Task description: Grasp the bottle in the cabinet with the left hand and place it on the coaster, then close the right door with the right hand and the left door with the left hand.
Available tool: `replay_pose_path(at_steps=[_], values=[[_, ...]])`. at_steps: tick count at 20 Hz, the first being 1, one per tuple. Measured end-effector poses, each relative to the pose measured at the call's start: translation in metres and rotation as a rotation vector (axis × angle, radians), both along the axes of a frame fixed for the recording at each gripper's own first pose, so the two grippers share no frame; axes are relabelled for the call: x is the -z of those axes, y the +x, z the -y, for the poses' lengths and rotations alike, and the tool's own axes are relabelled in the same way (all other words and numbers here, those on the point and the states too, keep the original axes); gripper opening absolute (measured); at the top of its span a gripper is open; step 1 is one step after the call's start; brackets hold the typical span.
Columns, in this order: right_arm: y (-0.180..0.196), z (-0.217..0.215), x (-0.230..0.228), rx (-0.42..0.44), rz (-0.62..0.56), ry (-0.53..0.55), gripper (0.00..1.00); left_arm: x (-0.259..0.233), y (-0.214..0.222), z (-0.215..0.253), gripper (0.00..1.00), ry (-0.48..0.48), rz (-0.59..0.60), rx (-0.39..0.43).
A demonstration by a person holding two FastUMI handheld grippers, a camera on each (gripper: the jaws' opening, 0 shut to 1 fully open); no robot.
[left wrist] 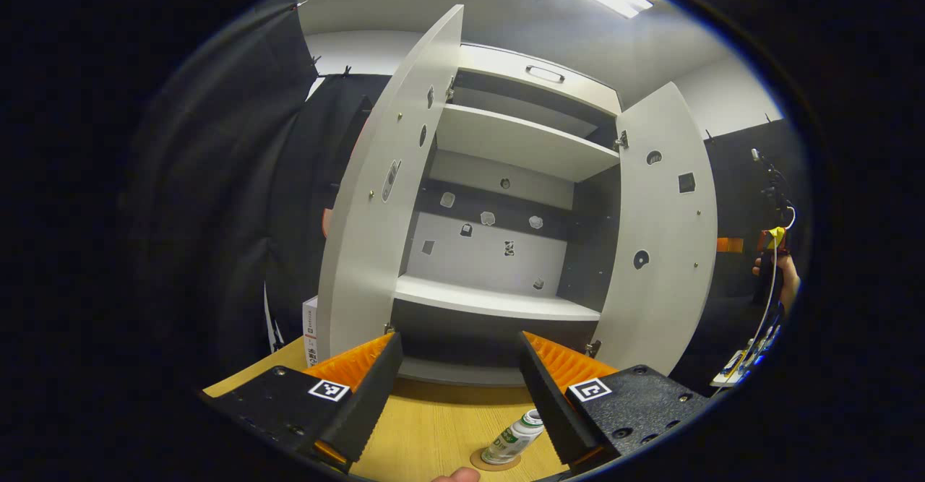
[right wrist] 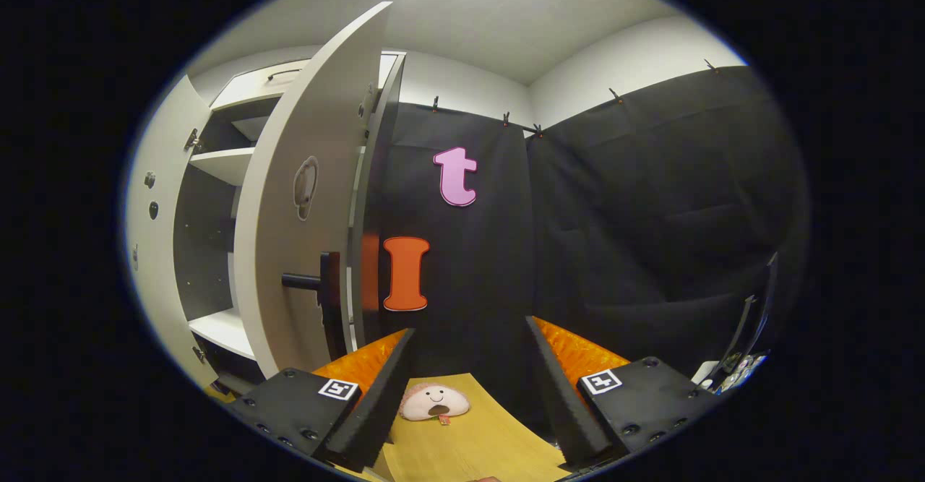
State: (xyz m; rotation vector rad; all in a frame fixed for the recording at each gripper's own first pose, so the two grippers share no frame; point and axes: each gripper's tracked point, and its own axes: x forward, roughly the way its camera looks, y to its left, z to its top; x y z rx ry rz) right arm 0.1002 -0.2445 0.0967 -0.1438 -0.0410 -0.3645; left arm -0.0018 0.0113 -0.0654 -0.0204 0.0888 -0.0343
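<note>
In the left gripper view, my left gripper [left wrist: 459, 381] hangs released, jaws wide and holding nothing, above the wooden table [left wrist: 426, 431]. The bottle [left wrist: 512, 439] stands on its coaster [left wrist: 483, 462] just beside the right finger, so delivery looks complete. The cabinet [left wrist: 506, 200] gapes ahead, left door [left wrist: 383, 193] and right door [left wrist: 661, 236] both swung out, shelves bare.

In the right gripper view, my right gripper [right wrist: 470, 388] is likewise spread and empty, levelled low over the table near a small plush toy [right wrist: 433, 402]. The right door [right wrist: 303, 200] stands open to its left, its dark handle [right wrist: 318, 283] within reach, by my judgement my next target.
</note>
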Motion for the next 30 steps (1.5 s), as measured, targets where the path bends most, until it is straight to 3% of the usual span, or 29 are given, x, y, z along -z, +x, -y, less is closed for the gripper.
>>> replay_pose_path(at_steps=[2, 9, 15, 16, 17, 20, 21, 22, 30], values=[[0.005, -0.013, 0.002, -0.029, 0.001, 0.004, 0.96, 0.002, -0.004, -0.002, 0.95, 0.016, 0.006, 0.003], [0.000, -0.025, 0.000, -0.012, 0.019, -0.028, 0.94, 0.004, -0.013, -0.011, 0.95, -0.012, 0.013, 0.000], [0.003, -0.060, 0.003, -0.075, -0.009, -0.042, 0.94, 0.000, -0.015, -0.012, 0.95, -0.031, 0.022, -0.001], [0.003, -0.069, 0.003, -0.089, -0.011, -0.055, 0.87, 0.000, -0.016, -0.013, 0.95, -0.034, 0.023, -0.004], [0.005, -0.080, 0.003, -0.105, -0.014, -0.069, 0.94, 0.000, -0.016, -0.013, 0.95, -0.034, 0.025, -0.008], [0.007, -0.107, 0.005, -0.153, -0.011, -0.090, 0.94, -0.002, -0.017, -0.016, 0.95, -0.019, 0.030, -0.028], [0.010, -0.115, 0.007, -0.170, -0.010, -0.081, 0.87, -0.003, -0.017, -0.015, 0.95, -0.014, 0.031, -0.028], [0.014, -0.121, 0.009, -0.186, -0.010, -0.063, 0.94, -0.004, -0.017, -0.016, 0.95, -0.009, 0.036, -0.029], [0.048, -0.187, 0.023, -0.363, -0.013, -0.019, 0.94, -0.010, -0.026, -0.018, 0.95, -0.024, 0.033, -0.035]])
